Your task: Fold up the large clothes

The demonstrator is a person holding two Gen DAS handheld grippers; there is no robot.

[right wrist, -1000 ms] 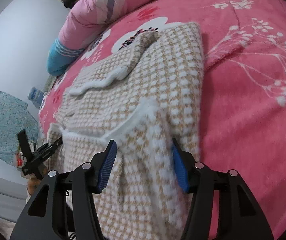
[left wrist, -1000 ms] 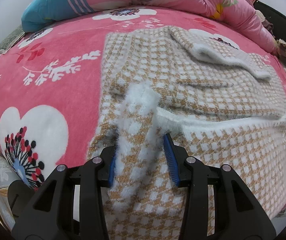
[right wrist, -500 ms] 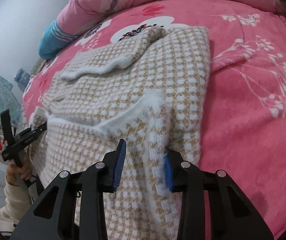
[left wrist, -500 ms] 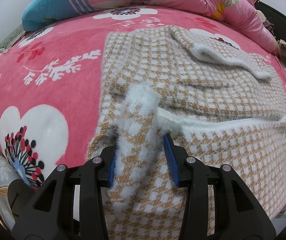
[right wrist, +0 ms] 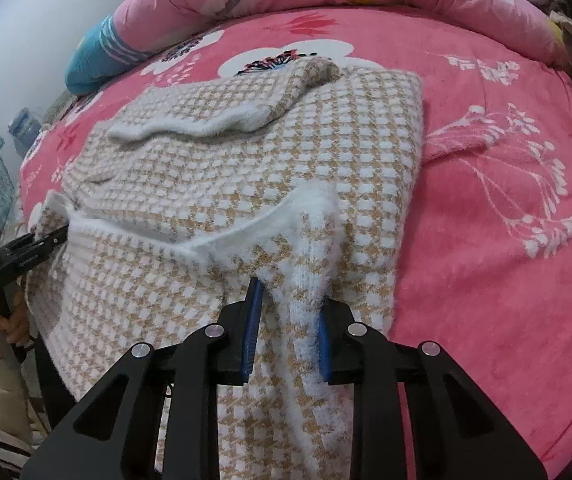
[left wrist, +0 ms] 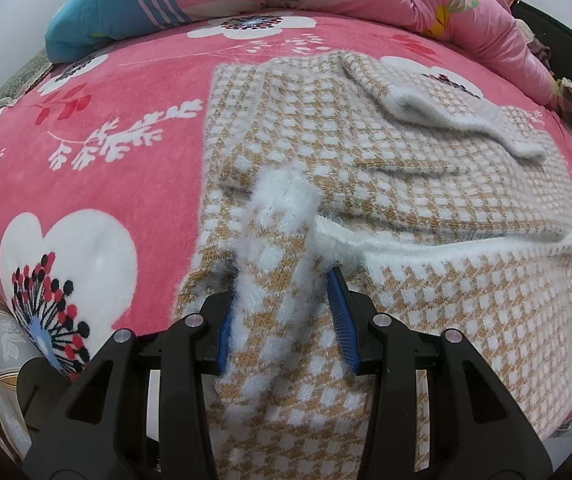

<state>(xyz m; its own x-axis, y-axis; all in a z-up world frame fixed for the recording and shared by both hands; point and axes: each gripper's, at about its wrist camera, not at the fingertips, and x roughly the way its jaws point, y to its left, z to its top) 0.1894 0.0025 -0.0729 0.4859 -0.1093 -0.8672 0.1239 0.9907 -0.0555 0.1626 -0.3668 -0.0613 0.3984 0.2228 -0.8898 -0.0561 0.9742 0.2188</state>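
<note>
On the bed (left wrist: 97,160) we've got both tongs, left (left wrist: 281,312) and right (right wrist: 288,330), clamped on sweater (right wrist: 245,168) hem corners, right just closing, ready to fold it upward.

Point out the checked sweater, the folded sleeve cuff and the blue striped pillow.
checked sweater (left wrist: 426,304), left wrist view, lower body panel
sleeve cuff (right wrist: 189,124), right wrist view, white ribbed end
blue striped pillow (left wrist: 105,20), left wrist view, teal face

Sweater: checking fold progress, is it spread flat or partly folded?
Partly folded: the sweater has its sleeve laid across and its hem edge lifted over.
</note>
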